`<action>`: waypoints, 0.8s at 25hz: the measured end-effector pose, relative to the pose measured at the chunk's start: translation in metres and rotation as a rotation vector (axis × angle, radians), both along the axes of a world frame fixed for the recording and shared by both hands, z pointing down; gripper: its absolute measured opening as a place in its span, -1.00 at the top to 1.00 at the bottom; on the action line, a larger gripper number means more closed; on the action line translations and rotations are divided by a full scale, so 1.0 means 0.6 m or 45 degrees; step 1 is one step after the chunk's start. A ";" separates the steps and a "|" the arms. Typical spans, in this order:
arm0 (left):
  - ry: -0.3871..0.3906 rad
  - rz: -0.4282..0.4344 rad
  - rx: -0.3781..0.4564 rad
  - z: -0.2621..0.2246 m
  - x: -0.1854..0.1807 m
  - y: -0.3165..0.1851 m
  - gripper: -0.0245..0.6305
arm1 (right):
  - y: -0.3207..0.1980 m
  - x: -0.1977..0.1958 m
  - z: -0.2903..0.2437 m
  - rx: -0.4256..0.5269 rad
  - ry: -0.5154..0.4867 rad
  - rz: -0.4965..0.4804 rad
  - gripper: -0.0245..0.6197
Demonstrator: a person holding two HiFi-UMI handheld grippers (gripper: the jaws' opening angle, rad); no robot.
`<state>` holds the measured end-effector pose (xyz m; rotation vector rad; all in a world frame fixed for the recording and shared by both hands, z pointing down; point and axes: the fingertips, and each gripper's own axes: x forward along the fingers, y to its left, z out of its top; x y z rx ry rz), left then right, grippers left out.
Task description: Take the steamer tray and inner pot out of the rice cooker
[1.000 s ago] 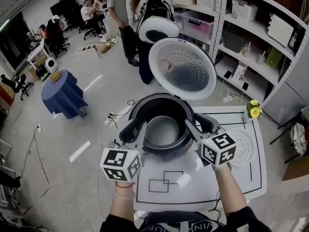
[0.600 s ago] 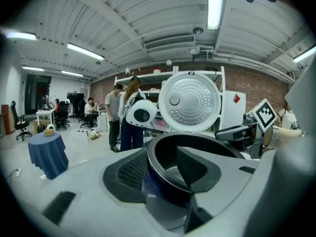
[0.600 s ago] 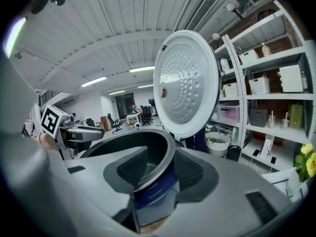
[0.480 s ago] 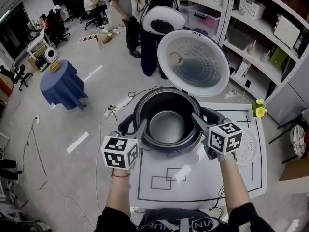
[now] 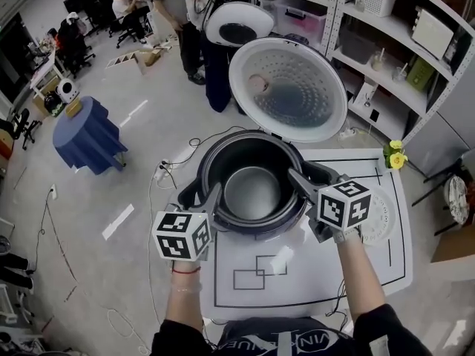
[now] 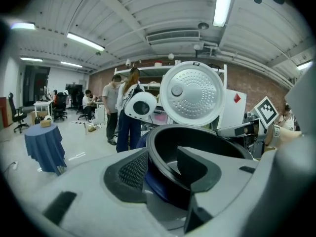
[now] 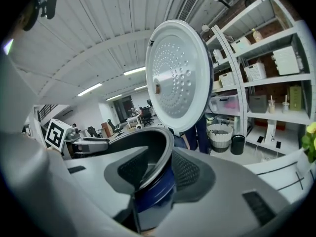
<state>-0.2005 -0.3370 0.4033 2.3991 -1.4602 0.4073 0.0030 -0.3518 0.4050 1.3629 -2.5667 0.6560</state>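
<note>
While the white table (image 5: 297,288) carries the rice cooker (image 5: 194,193), its perforated lid (image 5: 289,87) stands tipped up behind it and the inner pot (image 5: 252,191) sits inside it. Right of the cooker lies the steamer tray (image 5: 380,227), half behind my right claw (image 7: 158,169). That claw has just been closing, its pads seemingly pressed on the pot's rim; my left claw (image 6: 163,166) has just been opening and straddles the opposite rim, slack. Both have sunk since a second ago. My shirt (image 5: 282,340) lettering is too cut off to read
</note>
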 end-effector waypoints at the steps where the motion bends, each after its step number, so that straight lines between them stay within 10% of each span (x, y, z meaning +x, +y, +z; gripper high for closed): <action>1: -0.009 -0.011 0.000 0.001 0.001 -0.001 0.38 | -0.001 0.002 0.000 -0.007 -0.013 0.010 0.48; 20: 0.306 -0.280 0.104 -0.033 -0.008 0.002 0.65 | 0.009 0.024 -0.029 0.128 -0.111 0.107 0.68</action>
